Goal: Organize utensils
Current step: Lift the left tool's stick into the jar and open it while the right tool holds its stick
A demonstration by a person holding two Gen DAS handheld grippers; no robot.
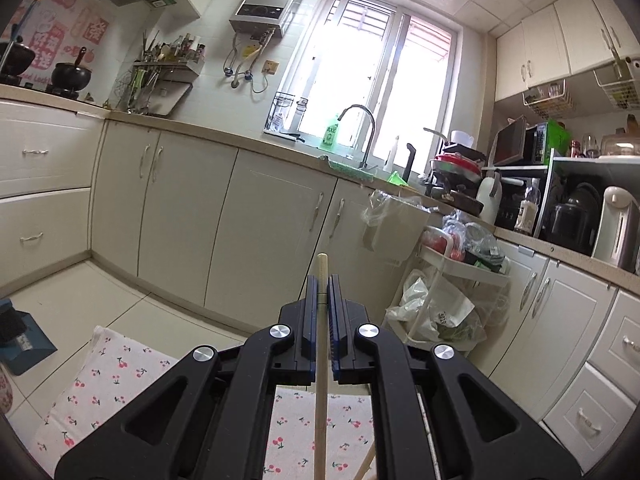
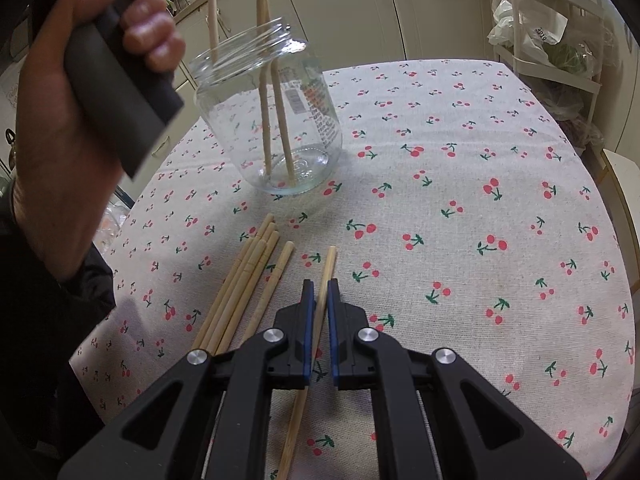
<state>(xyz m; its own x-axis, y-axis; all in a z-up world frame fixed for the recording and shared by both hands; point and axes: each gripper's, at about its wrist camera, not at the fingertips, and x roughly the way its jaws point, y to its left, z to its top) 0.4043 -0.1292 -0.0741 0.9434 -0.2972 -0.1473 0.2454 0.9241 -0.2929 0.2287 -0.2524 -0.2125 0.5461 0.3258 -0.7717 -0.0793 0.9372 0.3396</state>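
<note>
Kitchen cabinets face the raised left gripper (image 1: 321, 282), its jaws clamped on a pale chopstick (image 1: 320, 356). Right gripper (image 2: 318, 286) hangs low near the glass jar (image 2: 276, 120), jaws slightly parted around a flat-lying chopstick (image 2: 325, 276) without clamping; two sticks stand inside the jar.

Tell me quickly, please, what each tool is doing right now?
Left tool: shut on a chopstick.
Right tool: open around a chopstick on the tablecloth.
</note>
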